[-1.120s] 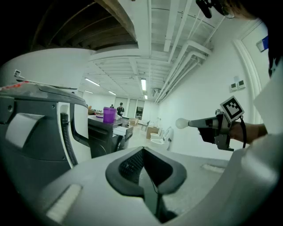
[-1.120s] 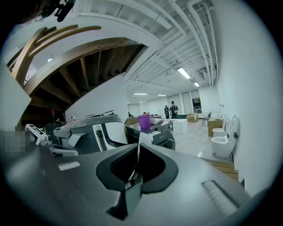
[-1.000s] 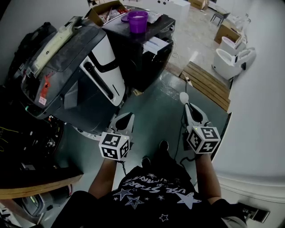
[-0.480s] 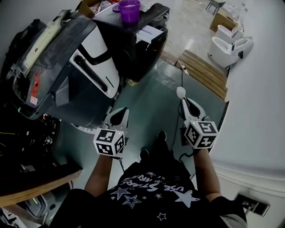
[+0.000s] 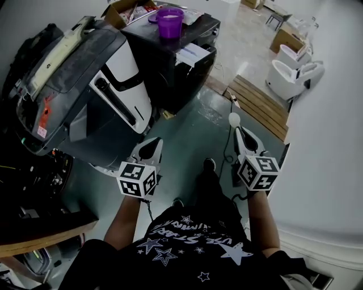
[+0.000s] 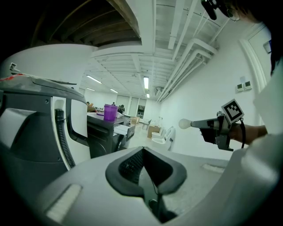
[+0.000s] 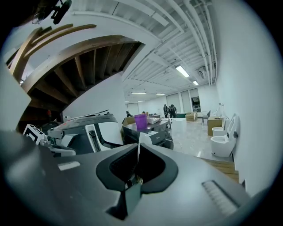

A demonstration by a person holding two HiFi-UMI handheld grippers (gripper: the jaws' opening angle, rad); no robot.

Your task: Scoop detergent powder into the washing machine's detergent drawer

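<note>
A purple cup (image 5: 169, 21) stands on top of the black washing machine (image 5: 170, 68) at the far end of the floor. A pale drawer-like part (image 5: 193, 55) juts from the machine's front. My right gripper (image 5: 243, 136) is shut on the handle of a white scoop (image 5: 233, 119), whose round bowl points forward. The scoop's thin handle (image 7: 138, 143) shows edge-on between the jaws in the right gripper view. My left gripper (image 5: 148, 148) is shut on nothing, level with the right one. Both grippers are held at waist height, well short of the machine. The cup (image 6: 110, 112) also shows in the left gripper view.
A big grey and white appliance (image 5: 85, 85) lies tilted at the left, close to my left gripper. White toilets (image 5: 292, 73) and a wooden pallet (image 5: 261, 102) are at the right, against a white wall. Cardboard boxes (image 5: 122, 11) sit behind the washing machine.
The person has stepped a little along the floor and the view has shifted. Both grippers keep their pose side by side; the right one still holds the scoop.
</note>
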